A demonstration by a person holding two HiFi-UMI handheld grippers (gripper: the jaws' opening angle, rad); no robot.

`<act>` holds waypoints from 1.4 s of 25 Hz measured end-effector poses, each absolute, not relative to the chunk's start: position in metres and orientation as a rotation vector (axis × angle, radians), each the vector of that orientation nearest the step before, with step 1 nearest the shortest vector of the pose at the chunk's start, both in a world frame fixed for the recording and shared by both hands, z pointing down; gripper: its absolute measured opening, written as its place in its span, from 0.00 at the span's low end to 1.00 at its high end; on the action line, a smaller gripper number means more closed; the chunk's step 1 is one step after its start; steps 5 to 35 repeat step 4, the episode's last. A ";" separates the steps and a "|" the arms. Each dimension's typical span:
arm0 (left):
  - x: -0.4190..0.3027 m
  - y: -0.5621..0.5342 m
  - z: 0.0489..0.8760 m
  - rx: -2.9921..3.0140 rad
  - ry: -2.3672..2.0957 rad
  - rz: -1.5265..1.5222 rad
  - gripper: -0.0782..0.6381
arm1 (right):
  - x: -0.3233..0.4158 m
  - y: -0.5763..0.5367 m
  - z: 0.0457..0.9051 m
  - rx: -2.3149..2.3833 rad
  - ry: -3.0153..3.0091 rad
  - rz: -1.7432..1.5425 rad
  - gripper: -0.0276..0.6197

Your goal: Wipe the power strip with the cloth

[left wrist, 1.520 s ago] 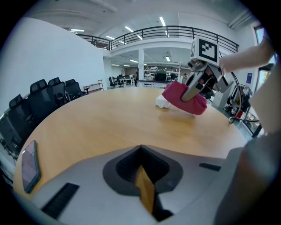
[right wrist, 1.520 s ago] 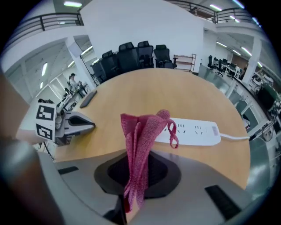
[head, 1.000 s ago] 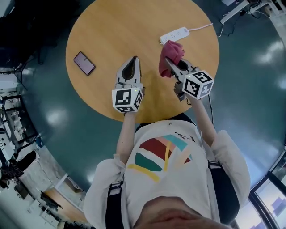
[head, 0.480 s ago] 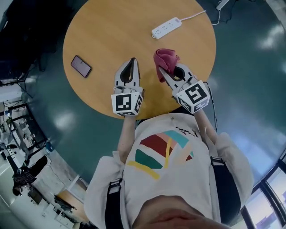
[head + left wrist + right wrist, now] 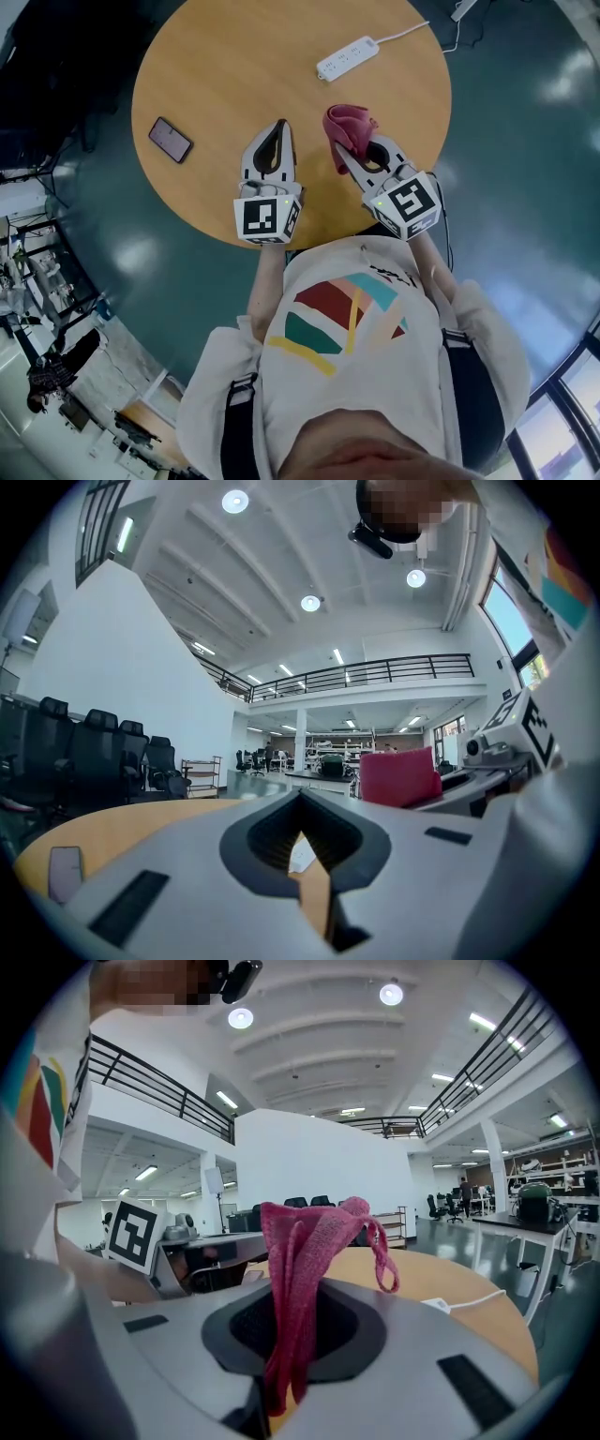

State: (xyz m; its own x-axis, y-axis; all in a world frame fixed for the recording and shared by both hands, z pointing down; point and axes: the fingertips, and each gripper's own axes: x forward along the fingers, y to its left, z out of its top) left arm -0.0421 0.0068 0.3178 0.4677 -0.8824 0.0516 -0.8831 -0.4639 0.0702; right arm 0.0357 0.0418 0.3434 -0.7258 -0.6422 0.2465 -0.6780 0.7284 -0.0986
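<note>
The power strip [image 5: 347,58] lies flat on the far part of the round wooden worktop [image 5: 234,66], its long axis slanting from lower left to upper right in the head view; its white cable [image 5: 403,36] leaves the upper-right end and runs off over the worktop's edge; nothing touches it. The pink cloth [image 5: 347,127] is off the strip, on the near side of it with a stretch of bare worktop between them; it is bunched and pinched in the jaws of the right gripper [image 5: 349,150], and the right gripper view shows folds of cloth [image 5: 305,1269] standing up out of the clamped jaws with a loop drooping to one side. From those jaws the strip lies ahead across the worktop, and in the right gripper view it shows low and to the right of the cloth [image 5: 436,1305]; the right gripper is the nearer of the two, so I judge the coming move to be a reach forward and down, then a stroke along the strip's slanted length. The left gripper [image 5: 277,131] hovers beside it over the near part of the worktop, jaws clenched on nothing, well apart from the strip; a phone [image 5: 172,139] lies far left.
</note>
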 end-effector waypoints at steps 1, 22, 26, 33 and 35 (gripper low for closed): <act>-0.043 0.007 0.317 2.617 -1.577 0.010 0.16 | 0.036 0.042 0.344 1.057 -2.730 0.272 0.10; -0.046 0.008 0.314 2.619 -1.577 0.007 0.16 | 0.034 0.042 0.346 1.053 -2.716 0.276 0.10; -0.046 0.008 0.314 2.619 -1.577 0.007 0.16 | 0.034 0.042 0.346 1.053 -2.716 0.276 0.10; -0.046 0.008 0.314 2.619 -1.577 0.007 0.16 | 0.034 0.042 0.346 1.053 -2.716 0.276 0.10; -0.046 0.008 0.314 2.619 -1.577 0.007 0.16 | 0.034 0.042 0.346 1.053 -2.716 0.276 0.10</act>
